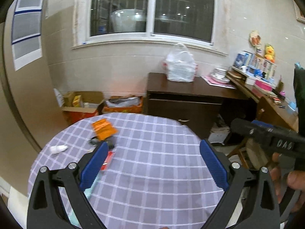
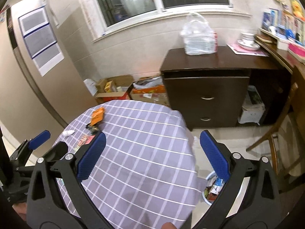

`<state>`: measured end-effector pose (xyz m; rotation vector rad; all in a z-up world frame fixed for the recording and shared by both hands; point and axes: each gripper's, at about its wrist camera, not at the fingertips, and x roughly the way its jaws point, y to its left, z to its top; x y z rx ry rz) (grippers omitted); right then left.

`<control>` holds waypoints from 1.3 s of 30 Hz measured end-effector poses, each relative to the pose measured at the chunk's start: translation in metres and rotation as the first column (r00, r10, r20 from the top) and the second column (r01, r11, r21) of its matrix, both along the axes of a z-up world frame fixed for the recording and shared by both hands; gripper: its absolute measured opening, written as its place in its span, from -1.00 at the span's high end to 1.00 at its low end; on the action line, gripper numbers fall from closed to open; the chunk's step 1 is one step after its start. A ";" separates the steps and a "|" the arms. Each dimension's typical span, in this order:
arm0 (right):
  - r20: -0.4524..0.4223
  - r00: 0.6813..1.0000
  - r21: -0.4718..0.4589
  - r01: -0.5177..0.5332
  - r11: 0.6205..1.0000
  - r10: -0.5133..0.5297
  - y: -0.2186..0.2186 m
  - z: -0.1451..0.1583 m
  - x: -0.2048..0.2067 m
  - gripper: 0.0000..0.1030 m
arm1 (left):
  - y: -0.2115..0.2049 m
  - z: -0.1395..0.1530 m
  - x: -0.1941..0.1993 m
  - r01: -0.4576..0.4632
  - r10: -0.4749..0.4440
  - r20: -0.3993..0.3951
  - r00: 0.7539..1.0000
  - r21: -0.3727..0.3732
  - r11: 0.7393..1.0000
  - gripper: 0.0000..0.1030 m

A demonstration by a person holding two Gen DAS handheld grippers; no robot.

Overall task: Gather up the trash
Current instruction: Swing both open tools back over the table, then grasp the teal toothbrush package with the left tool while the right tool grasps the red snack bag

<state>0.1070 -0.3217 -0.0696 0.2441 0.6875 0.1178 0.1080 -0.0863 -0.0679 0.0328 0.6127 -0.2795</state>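
A round table (image 1: 152,171) with a purple checked cloth fills the low part of both views. The left gripper (image 1: 154,148) hangs over the table with its two blue fingers wide apart, and nothing is between them. The right gripper (image 2: 152,143) also has its blue fingers wide apart and holds nothing; it sits over the right edge of the table, with one finger above the cloth and one above the floor. The trash lies near the far left edge of the table. An orange packet (image 1: 103,126) is farthest back. Just in front of it, touching it, is a small dark wrapper (image 1: 95,142). A white crumpled scrap (image 1: 58,149) lies apart from these, close to the left edge. A red wrapper (image 1: 108,159) lies nearer, partly hidden behind the left finger of the left gripper. On the floor beside the right edge of the table stands a light blue bin (image 2: 211,189) with some colourful trash inside. Behind the table are cardboard boxes (image 1: 83,103) and a dark cabinet (image 2: 207,95) with a white plastic bag (image 2: 198,36) on top.
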 end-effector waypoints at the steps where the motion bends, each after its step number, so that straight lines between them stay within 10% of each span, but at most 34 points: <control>1: -0.001 1.000 -0.009 -0.019 1.000 0.019 0.010 0.000 0.003 -0.88 | 0.011 -0.003 0.001 -0.017 0.017 -0.005 1.000 0.005 1.000 -0.84; 23: -0.170 0.949 -0.040 -0.276 0.960 0.266 0.137 -0.067 0.060 -0.88 | 0.138 -0.126 0.032 -0.103 0.141 -0.278 0.950 0.146 0.984 -0.82; 32: -0.267 0.914 -0.040 -0.326 0.945 0.304 0.196 -0.121 0.114 -0.87 | 0.132 -0.138 0.041 -0.061 0.110 -0.317 0.942 0.162 0.985 -0.14; 36: -0.282 0.903 -0.063 -0.356 0.932 0.326 0.225 -0.135 0.130 -0.59 | 0.127 -0.135 0.039 -0.048 0.096 -0.310 0.946 0.161 0.986 0.44; 39: -0.241 0.917 -0.135 -0.357 0.924 0.319 0.236 -0.138 0.132 -0.17 | 0.130 -0.135 0.038 -0.064 0.108 -0.316 0.943 0.148 0.987 0.49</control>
